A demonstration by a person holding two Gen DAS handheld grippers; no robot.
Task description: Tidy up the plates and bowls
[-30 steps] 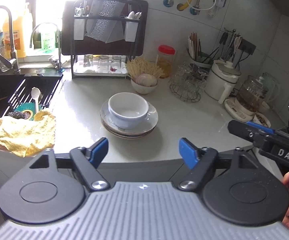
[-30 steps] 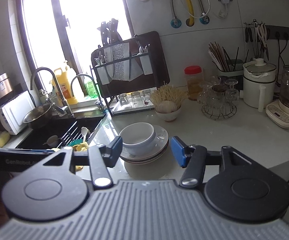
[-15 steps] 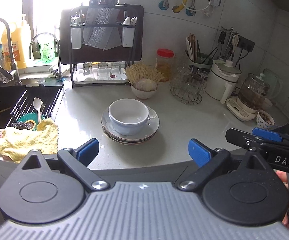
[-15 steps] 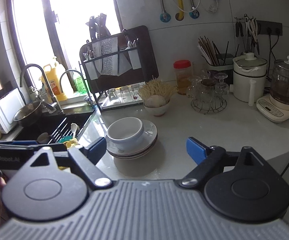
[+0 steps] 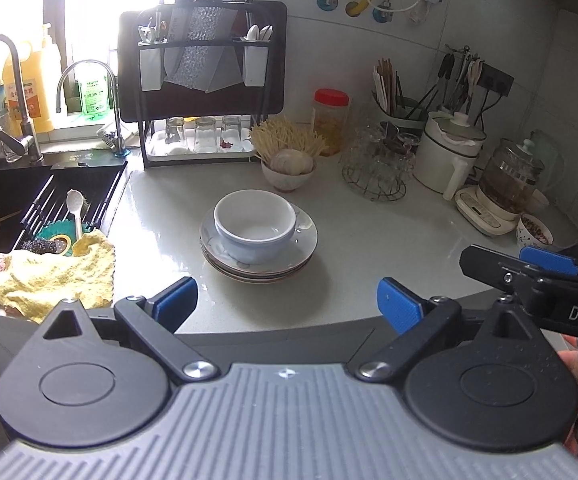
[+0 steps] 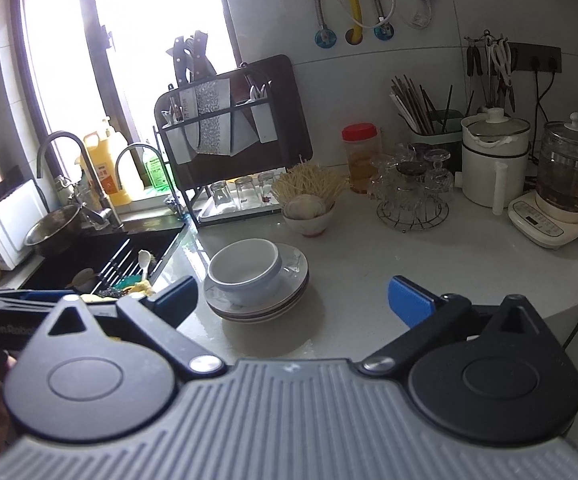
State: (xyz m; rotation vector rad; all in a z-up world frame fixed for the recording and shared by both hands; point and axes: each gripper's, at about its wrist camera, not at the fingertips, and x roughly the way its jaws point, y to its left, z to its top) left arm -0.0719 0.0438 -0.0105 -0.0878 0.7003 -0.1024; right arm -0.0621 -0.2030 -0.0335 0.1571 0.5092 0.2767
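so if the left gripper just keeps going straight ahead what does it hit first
Most likely the white bowl sitting on the stack of plates; the open left gripper points at it over bare countertop. Height is hard to judge, so it might meet the plates' rim first.

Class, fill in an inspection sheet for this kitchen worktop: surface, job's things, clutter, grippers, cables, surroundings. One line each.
Surface: pale glossy stone worktop, some glare near the sink.
Job's things: white ceramic bowl upright, seated on a stack of pale floral plates.
Clutter: crumpled yellow cloth at the sink edge; small bowl of garlic; wire basket of glasses; red-lidded jar.
Grippers: left gripper open, empty; right gripper open, empty; both short of the stack.
Cables: white plug lead on the wall.
Surroundings: black sink, dark dish rack, bright window.
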